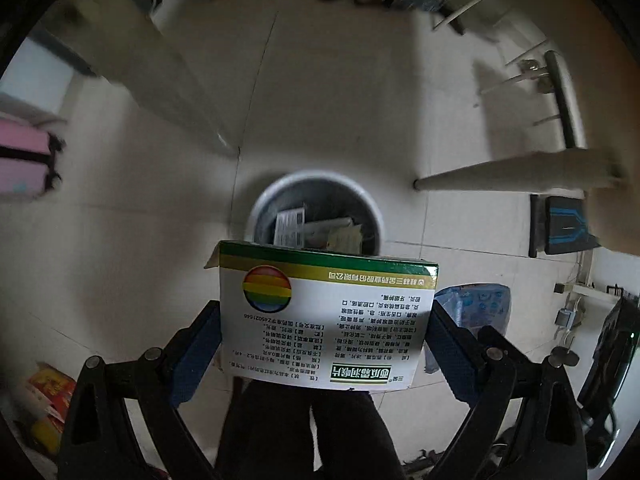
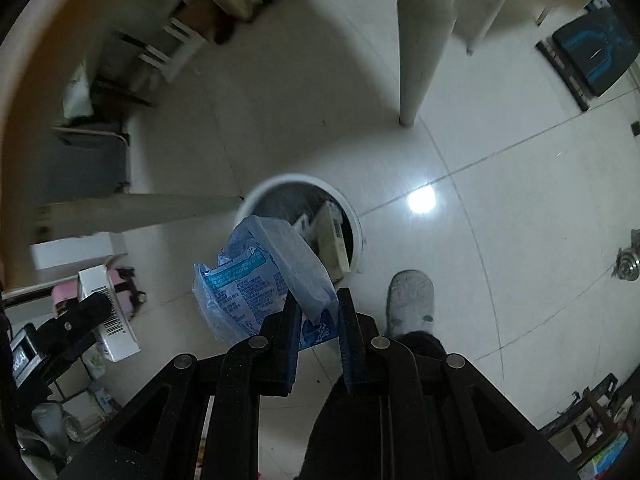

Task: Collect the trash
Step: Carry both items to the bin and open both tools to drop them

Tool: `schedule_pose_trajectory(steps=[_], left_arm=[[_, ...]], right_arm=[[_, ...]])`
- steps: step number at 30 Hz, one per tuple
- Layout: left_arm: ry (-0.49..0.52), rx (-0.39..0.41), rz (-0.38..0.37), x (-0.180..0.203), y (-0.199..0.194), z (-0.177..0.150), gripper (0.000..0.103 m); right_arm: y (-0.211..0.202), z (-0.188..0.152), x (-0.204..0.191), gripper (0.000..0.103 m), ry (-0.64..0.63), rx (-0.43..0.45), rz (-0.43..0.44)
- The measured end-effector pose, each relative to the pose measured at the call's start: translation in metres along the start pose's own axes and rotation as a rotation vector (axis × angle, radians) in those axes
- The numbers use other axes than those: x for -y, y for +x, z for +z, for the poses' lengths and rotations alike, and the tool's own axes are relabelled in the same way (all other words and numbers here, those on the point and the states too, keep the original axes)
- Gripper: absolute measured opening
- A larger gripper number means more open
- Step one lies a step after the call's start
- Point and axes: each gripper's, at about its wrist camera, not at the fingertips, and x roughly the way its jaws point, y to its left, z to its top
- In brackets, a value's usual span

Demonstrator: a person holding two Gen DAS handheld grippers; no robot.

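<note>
Above a round grey waste bin on the tiled floor, the left gripper clamps a stiff, light green-and-white cardboard medicine box by its sides; the right gripper pinches a soft, crinkly blue plastic wrapper by its near edge.

Cardboard box, crinkly plastic wrapper, glossy floor tiles

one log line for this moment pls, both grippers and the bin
left gripper: shut on medicine box | right gripper: shut on blue wrapper | trash bin: on floor below both, already holds trash | nothing released yet
</note>
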Motion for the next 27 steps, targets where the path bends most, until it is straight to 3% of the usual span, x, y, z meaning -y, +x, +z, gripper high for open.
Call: schedule_pose_trajectory(steps=[7, 11, 16, 19, 21, 27], left_arm=[[-0.059, -0.106, -0.032, -0.020, 0.108, 0.025, 0.098], [-0.084, -0.153, -0.057, -0.028, 0.134, 0.028, 0.098], [-0.095, -0.191, -0.094, -0.034, 0.141, 0.027, 0.100], [-0.094, -0.181, -0.079, -0.039, 0.136, 0.027, 0.100], [-0.110, -0.177, -0.095, -0.041, 0.132, 0.026, 0.100], [-0.110, -0.161, -0.089, -0.036, 0.122, 0.028, 0.101]], right_arm=[[0.124, 0.019, 0.017, 0.018, 0.003, -0.069, -0.016], [0.169, 0.022, 0.022, 0.018, -0.016, -0.097, -0.023], [0.198, 0.024, 0.021, 0.018, -0.024, -0.136, 0.003], [0.205, 0.024, 0.017, 0.038, -0.032, -0.164, 0.034], [0.204, 0.025, 0.016, 0.075, -0.041, -0.168, 0.036], [0.194, 0.023, 0.009, 0.092, -0.079, -0.152, 0.024]])
